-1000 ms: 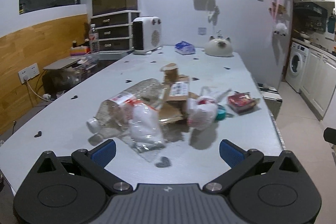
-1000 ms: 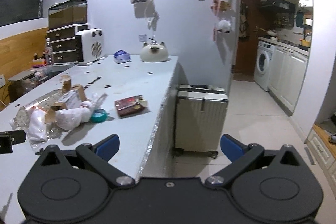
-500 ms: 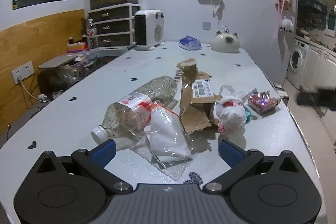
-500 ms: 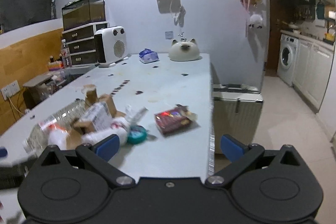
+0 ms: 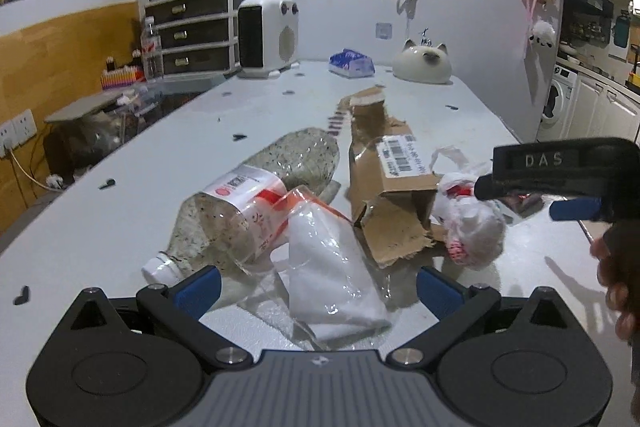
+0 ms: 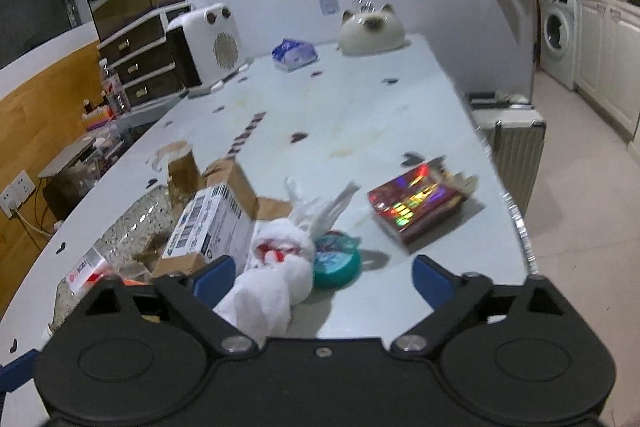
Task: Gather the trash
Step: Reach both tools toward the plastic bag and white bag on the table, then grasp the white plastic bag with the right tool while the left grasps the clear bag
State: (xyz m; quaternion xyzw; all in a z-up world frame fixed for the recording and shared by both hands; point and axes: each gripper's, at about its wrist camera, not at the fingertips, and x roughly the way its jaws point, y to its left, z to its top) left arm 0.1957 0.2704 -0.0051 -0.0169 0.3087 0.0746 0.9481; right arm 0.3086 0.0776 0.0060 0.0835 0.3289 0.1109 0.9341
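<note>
The counter point(image 5: 100, 227) is carrying a heap of trash: a plastic bottle point(image 5: 256, 203), a torn cardboard box point(image 5: 392, 187), a clear bag point(image 5: 332, 279), a knotted white bag point(image 6: 276, 275). Both tongs are approaching, nothing collected yet. The left tongs point(image 5: 318, 285) are standing spread over the clear bag; the right tongs point(image 6: 322, 275) are closing around the white bag, not yet pinching. Next, each probably needs lowering and squeezing.

1. The near middle of the table point(image 5: 80, 227) is crowded by a plastic bottle point(image 5: 256, 195), a clear bag point(image 5: 332, 279) and torn cardboard point(image 5: 392, 195).
2. Bare table is left between the teal lid point(image 6: 336, 259) and the red box point(image 6: 416, 203).
3. The far table is open up to the heater point(image 6: 208, 47).
</note>
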